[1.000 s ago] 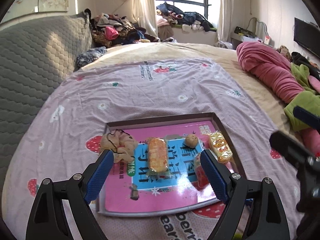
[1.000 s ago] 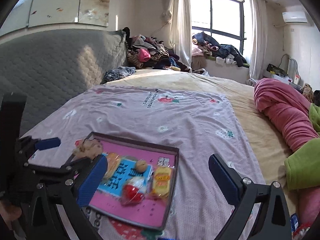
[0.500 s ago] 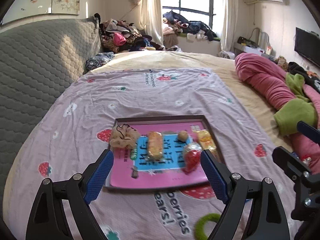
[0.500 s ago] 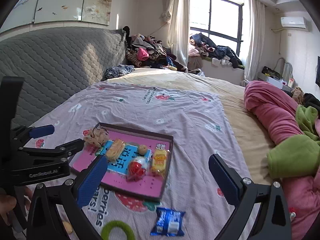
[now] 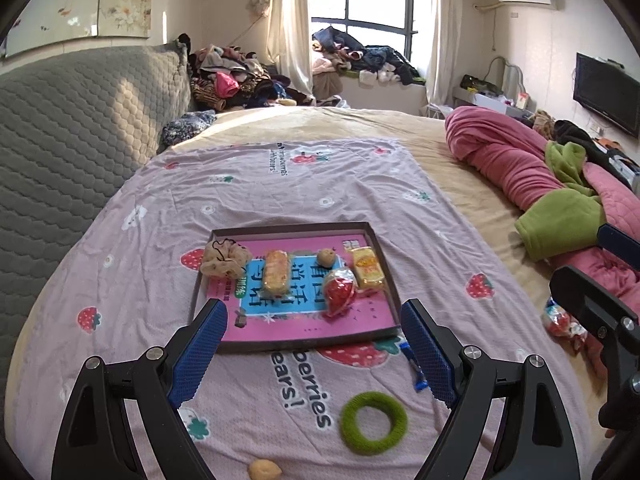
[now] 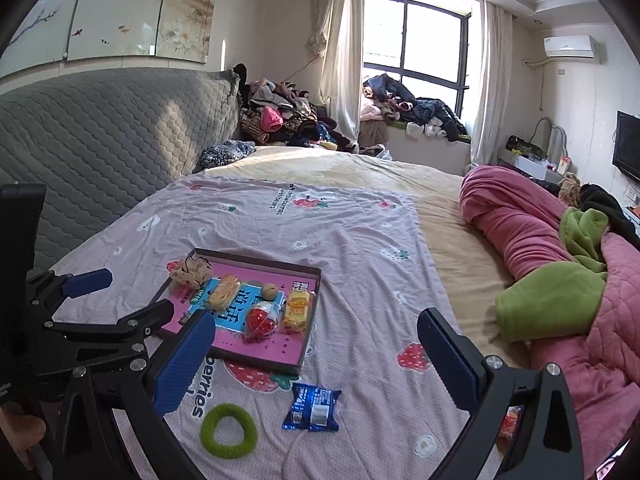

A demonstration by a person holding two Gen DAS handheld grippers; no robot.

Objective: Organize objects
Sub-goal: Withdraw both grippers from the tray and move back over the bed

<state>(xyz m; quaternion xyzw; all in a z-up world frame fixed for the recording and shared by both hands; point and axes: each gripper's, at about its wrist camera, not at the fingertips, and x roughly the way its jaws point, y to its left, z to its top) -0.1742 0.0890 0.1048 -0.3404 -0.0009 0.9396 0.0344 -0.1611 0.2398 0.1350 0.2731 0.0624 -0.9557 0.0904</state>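
Note:
A dark-rimmed tray (image 5: 296, 232) with a pink and blue printed floor lies on the strawberry sheet. It holds a beige scrunchie (image 5: 224, 258), a bread packet (image 5: 276, 274), a small brown ball (image 5: 326, 258), a yellow snack packet (image 5: 368, 266) and a red packet (image 5: 338, 292). Nearer lie a green ring (image 5: 374, 422) and a blue packet (image 6: 312, 408). My left gripper (image 5: 314, 312) hangs open above the tray's near edge, holding nothing. My right gripper (image 6: 316, 320) is open too, right of the tray (image 6: 260, 260), above the sheet.
A grey quilted headboard (image 5: 72, 140) runs along the left. Rolled pink and green blankets (image 5: 520, 172) lie on the right of the bed. A red-white packet (image 5: 560, 320) sits by them. A small yellow item (image 5: 264, 470) lies at the near edge. Clothes pile under the window.
Both grippers have drawn back and upward from the tray, which now looks smaller. The green ring, blue packet and small yellow item have come into view. Jaws stay wide.

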